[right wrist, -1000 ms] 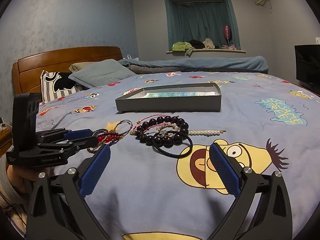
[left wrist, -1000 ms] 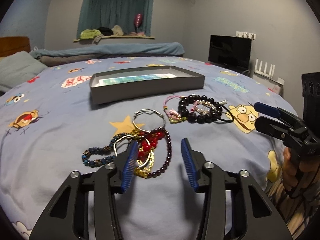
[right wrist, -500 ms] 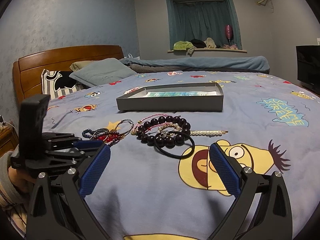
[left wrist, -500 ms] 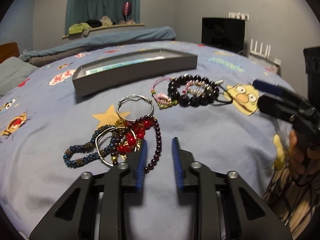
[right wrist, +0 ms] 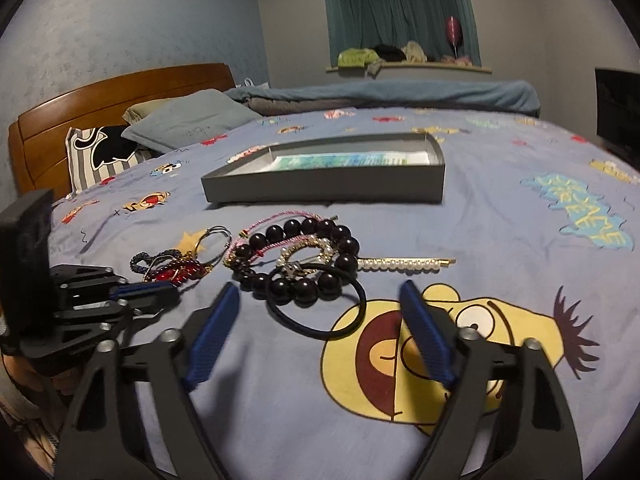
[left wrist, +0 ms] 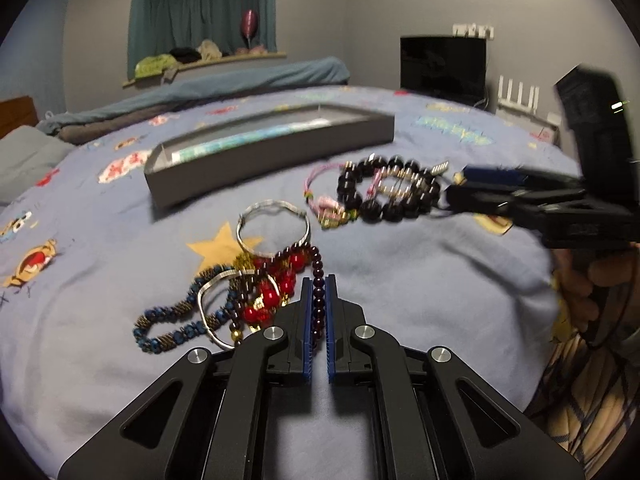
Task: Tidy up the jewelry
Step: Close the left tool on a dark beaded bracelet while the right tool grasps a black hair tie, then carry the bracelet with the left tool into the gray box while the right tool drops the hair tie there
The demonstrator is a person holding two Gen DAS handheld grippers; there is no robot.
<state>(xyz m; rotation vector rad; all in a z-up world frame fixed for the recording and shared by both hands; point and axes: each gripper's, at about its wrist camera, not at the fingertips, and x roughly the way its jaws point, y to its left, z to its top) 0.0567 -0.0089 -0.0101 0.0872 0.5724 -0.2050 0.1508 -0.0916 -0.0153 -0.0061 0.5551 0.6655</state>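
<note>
My left gripper (left wrist: 318, 286) is shut on a dark purple bead bracelet (left wrist: 318, 270) at the near edge of a tangled pile with red beads (left wrist: 276, 286), a blue beaded bracelet (left wrist: 176, 326) and a silver bangle (left wrist: 274, 226). A second pile holds a big black bead bracelet (right wrist: 298, 254), a black hair tie (right wrist: 320, 306) and a pearl hair clip (right wrist: 404, 264). My right gripper (right wrist: 320, 300) is open, low over the hair tie. The open grey box (right wrist: 328, 174) lies behind the piles.
Everything lies on a blue cartoon bedspread (right wrist: 500, 240). Pillows (right wrist: 188, 122) and a wooden headboard (right wrist: 100, 100) are at the far left. A black TV (left wrist: 442, 64) stands beyond the bed on the right.
My left gripper has closed from a narrow gap onto the dark purple bead bracelet. My right gripper has moved forward toward the black hair tie, still open.
</note>
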